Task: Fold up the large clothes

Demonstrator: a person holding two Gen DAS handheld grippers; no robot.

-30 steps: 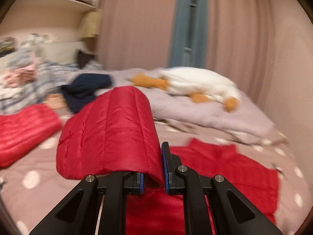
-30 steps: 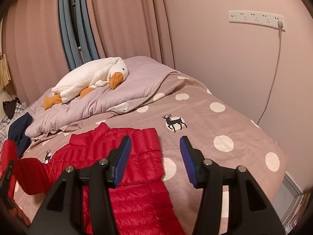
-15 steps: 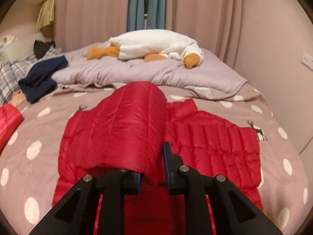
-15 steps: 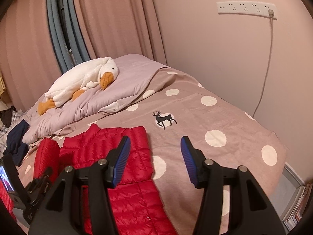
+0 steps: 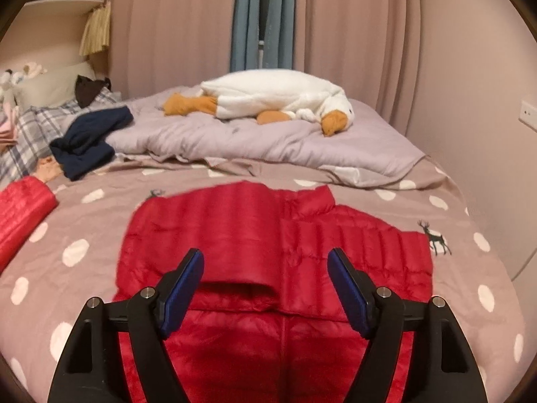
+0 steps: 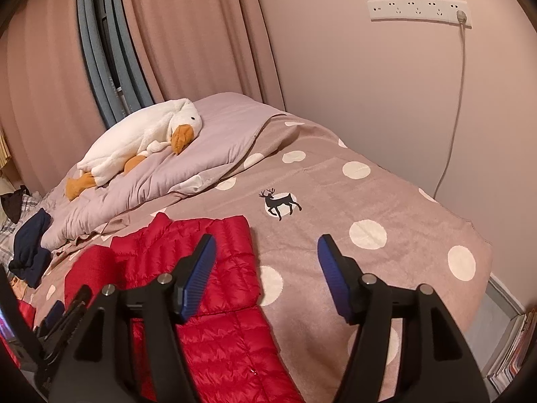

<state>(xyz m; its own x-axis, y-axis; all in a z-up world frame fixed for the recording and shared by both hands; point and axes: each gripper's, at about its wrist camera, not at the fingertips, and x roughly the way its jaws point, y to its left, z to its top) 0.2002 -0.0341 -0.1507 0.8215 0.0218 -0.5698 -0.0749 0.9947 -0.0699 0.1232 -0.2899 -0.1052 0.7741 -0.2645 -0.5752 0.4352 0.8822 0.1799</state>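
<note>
Both grippers, left [image 5: 265,268] and right [image 6: 265,252], gape wide, just opened, above the quilted red jacket [image 5: 352,245]; its sleeve seems folded across.

The red down jacket [image 5: 268,235] is quilted, faintly glossy cloth on a matt dotted cotton bedspread [image 5: 100,221], with a fluffy plush goose [image 5: 278,97] beyond the jacket on a smooth lilac quilt [image 5: 235,141].

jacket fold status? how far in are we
Done: one sleeve lies folded across the red puffer jacket spread on the bed. In hand: nothing; the left gripper has just opened off the sleeve cuff, the right gripper is open above the jacket's other edge. Left: that other side, then the body fold.
</note>
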